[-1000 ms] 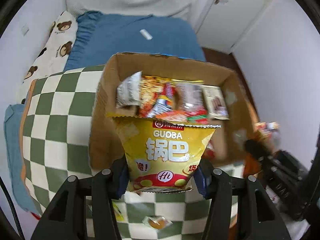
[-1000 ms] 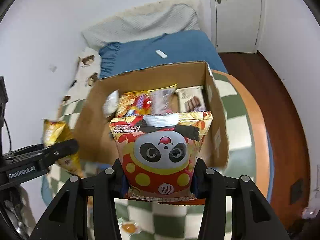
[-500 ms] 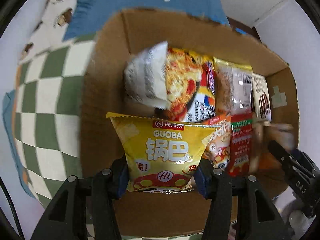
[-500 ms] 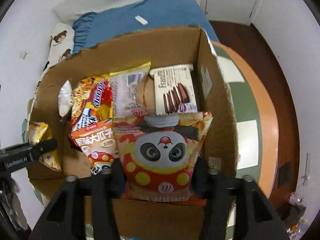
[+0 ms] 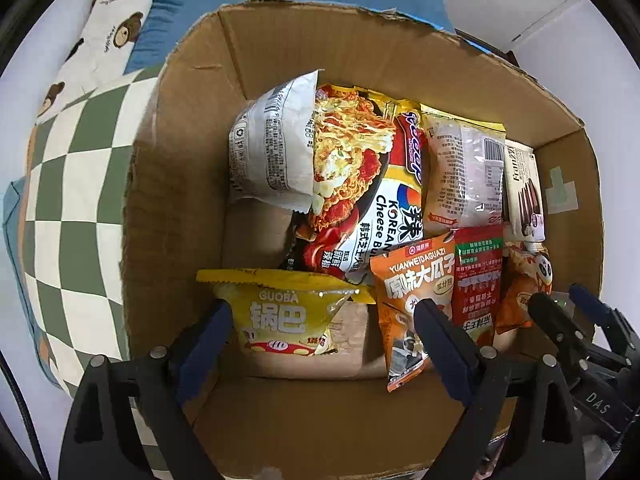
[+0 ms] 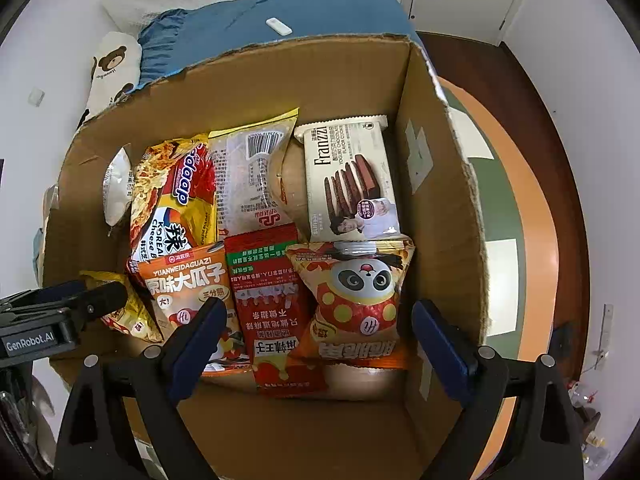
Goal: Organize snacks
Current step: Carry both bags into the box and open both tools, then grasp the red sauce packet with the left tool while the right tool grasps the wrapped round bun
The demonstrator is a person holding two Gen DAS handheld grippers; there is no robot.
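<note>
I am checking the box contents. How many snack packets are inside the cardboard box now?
8. Back row: white packet, Korean cheese noodles, clear bag, Franzzi cookies. Front row: yellow Guoba bag, orange seed bag, red packet, panda bag. Others may lie underneath.

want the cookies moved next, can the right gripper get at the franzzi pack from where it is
Probably yes: the right gripper is open above the box, and the Franzzi pack lies face up with nothing over it, beyond the panda bag.

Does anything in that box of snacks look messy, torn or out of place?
Mostly tidy. The cardboard box has ragged, torn top edges. The yellow Guoba bag sits alone in the near left corner, sagging, apart from the packed row. The white packet leans crookedly over the noodle pack. Nothing has spilled.
</note>
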